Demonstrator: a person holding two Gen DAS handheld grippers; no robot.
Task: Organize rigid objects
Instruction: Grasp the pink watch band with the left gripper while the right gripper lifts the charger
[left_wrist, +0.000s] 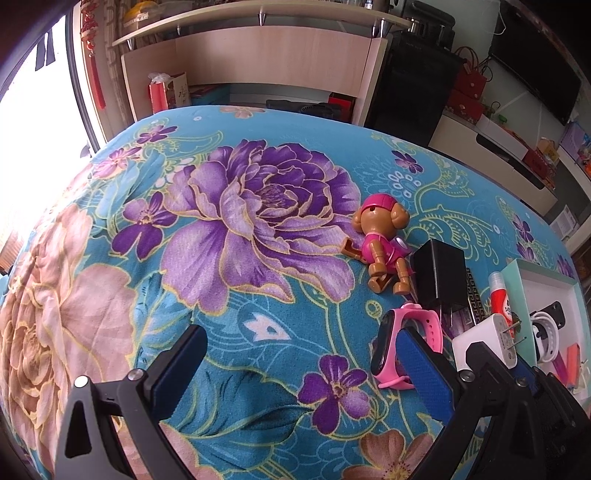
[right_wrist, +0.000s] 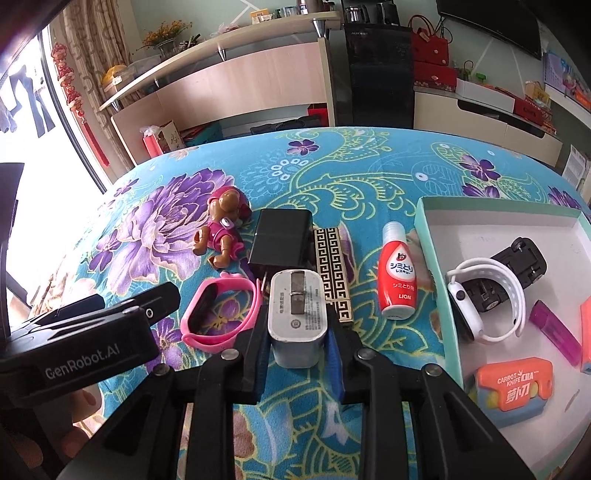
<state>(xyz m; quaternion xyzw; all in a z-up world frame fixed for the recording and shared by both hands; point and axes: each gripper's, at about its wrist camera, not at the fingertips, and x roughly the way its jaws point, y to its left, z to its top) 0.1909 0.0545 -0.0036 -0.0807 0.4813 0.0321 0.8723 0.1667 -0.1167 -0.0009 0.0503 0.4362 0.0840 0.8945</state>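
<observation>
White charger (right_wrist: 297, 317) sat clamped between the right gripper (right_wrist: 297, 334) fingers, prongs up, just above the floral blanket (right_wrist: 369, 177). Left gripper (left_wrist: 303, 369) hung with its fingers spread wide, gripping nothing, beside the pink watch (right_wrist: 221, 314). Black adapter (right_wrist: 282, 238), toy dog (right_wrist: 221, 232) and red bottle (right_wrist: 397, 277) lay on the blanket (all near each other). White watch (right_wrist: 487, 295) rested inside the box (right_wrist: 430, 243).

Open bedspread (left_wrist: 229, 295) lies left of the pink watch (right_wrist: 221, 314). Rightward, the black charger (right_wrist: 280, 236), patterned bar (right_wrist: 334, 273) and red bottle (right_wrist: 397, 273) crowd the box (right_wrist: 430, 236) wall.
</observation>
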